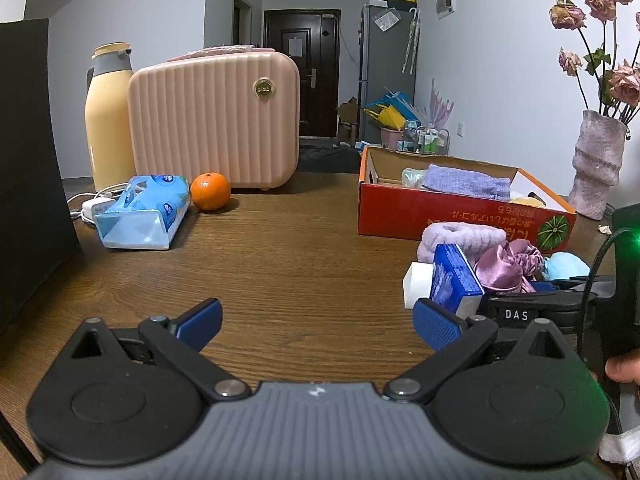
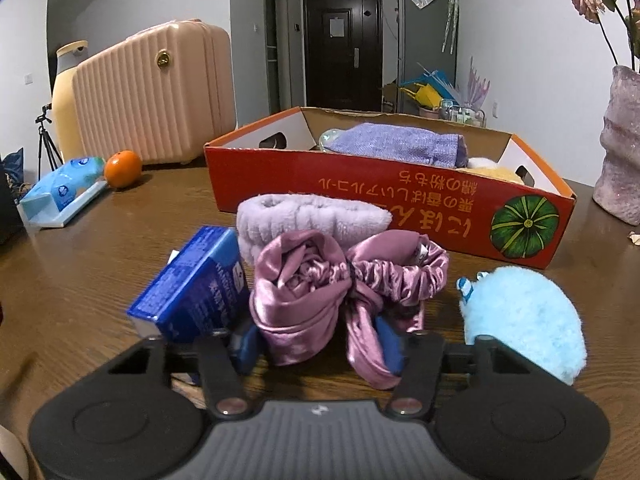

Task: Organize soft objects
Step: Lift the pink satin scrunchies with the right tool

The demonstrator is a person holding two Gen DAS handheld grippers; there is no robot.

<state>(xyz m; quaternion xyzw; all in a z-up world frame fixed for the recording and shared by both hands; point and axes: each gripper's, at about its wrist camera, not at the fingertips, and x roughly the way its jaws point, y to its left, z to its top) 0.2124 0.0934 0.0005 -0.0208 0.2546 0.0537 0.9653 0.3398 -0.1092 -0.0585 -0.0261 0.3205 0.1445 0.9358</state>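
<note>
Much bare table (image 1: 304, 248) lies left of the red box (image 1: 440, 210).

- The left gripper (image 1: 318, 322) had blue ribbed pads (image 1: 436, 326) on black linkage arms, silver pivot screws and a grey ribbed body behind.
- The right gripper (image 2: 318, 342) looked alike; "DAS" marked its side, a black cable trailing behind.

The box (image 2: 360, 196) is red with a green pumpkin picture. The shiny cloth (image 2: 304, 300) is pink-purple, the fluffy ball (image 2: 528, 316) is light blue, and the fuzzy roll (image 2: 312, 216) is pale purple. The suitcase (image 1: 212, 120) is pink with stripes. The table (image 1: 288, 260) is brown wood.
</note>
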